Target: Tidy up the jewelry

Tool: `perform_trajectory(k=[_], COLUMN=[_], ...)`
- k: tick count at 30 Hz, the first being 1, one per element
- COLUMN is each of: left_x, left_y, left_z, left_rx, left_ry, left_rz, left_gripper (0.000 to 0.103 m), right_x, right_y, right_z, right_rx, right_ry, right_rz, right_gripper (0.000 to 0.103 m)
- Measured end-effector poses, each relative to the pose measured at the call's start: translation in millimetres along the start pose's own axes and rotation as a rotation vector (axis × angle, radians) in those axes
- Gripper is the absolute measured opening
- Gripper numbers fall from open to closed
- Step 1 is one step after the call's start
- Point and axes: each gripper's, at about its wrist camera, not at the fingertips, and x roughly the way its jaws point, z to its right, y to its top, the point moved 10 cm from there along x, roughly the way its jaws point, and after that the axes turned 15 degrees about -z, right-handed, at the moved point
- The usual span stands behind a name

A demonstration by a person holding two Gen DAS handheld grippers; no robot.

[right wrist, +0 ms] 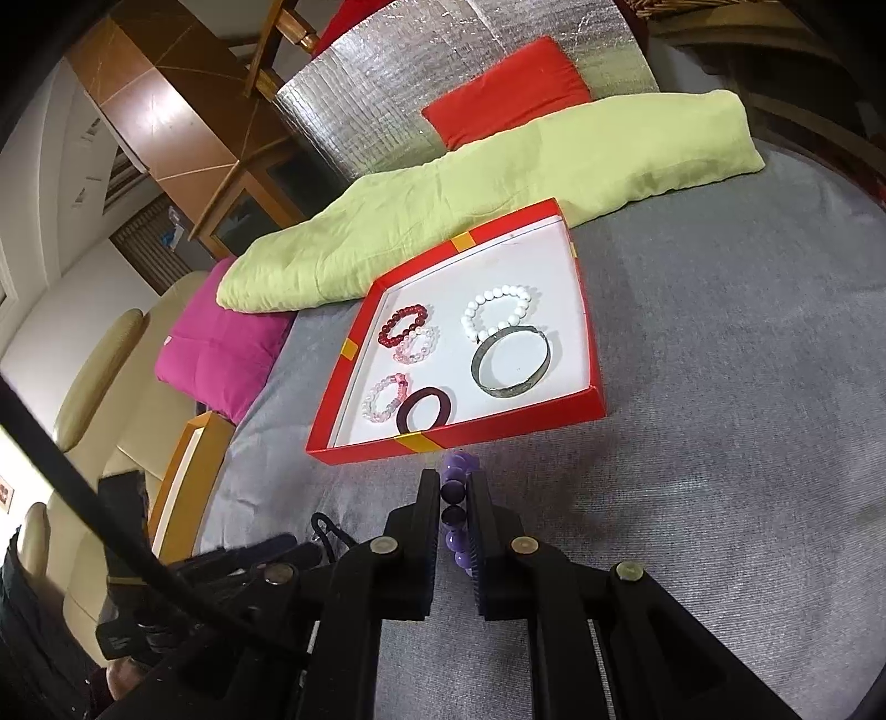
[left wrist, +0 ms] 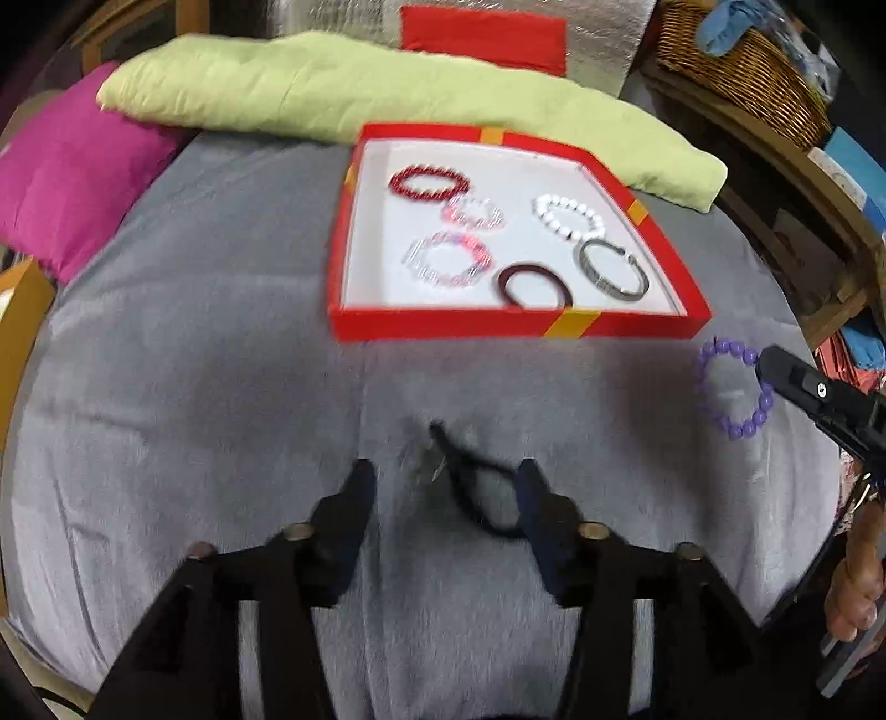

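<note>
A red tray (left wrist: 443, 327) (right wrist: 360, 443) with a white floor lies on the grey cover and holds several bracelets: red beads (left wrist: 429, 183), white beads (left wrist: 570, 216), a silver bangle (left wrist: 612, 268), a dark maroon ring (left wrist: 534, 285) and two pinkish clear ones. My left gripper (left wrist: 446, 487) is open and low over the cover. A black cord bracelet (left wrist: 470, 498) (right wrist: 324, 523) lies loose between its fingers, closer to the right one. My right gripper (right wrist: 454, 482) (left wrist: 767, 363) is shut on a purple bead bracelet (right wrist: 457, 462) (left wrist: 720, 354) just in front of the tray's near rim.
A long green cushion (left wrist: 387, 88) lies behind the tray, with a pink cushion (left wrist: 72, 166) at the left and a red one (left wrist: 482, 33) further back. A wicker basket (left wrist: 736, 66) and wooden shelving stand at the right. A person's hand (left wrist: 853, 587) shows at the right edge.
</note>
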Motion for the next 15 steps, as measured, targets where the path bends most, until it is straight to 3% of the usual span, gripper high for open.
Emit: perform_trajectory(k=[4,5,6,7,15], left_x=[19,20,19,20,-2], left_y=[6,6,6,5,11], left_z=[0,1,2,5,7], left_rx=[0.013,0.026,0.037,0.049,0.047], left_ry=[0.014,0.032,0.04,0.031,0.04], left_rz=[-0.056,-0.04,-0.03,-0.03,0.043], left_gripper=[0.053,0.048,0.028,0.024,0.023], right_x=[0,-1,-1,-1,-2], right_y=[0,0,0,0,0], right_z=[2,2,3,2,-2], right_rx=[0.006,0.007,0.006,0.006,-0.006], right_ry=[-0.001,-0.002,-0.005,-0.005,0.003], right_rz=[0.0,0.001,0.002,0.002,0.011], right_gripper=[0.011,0.011,0.011,0.011,0.011])
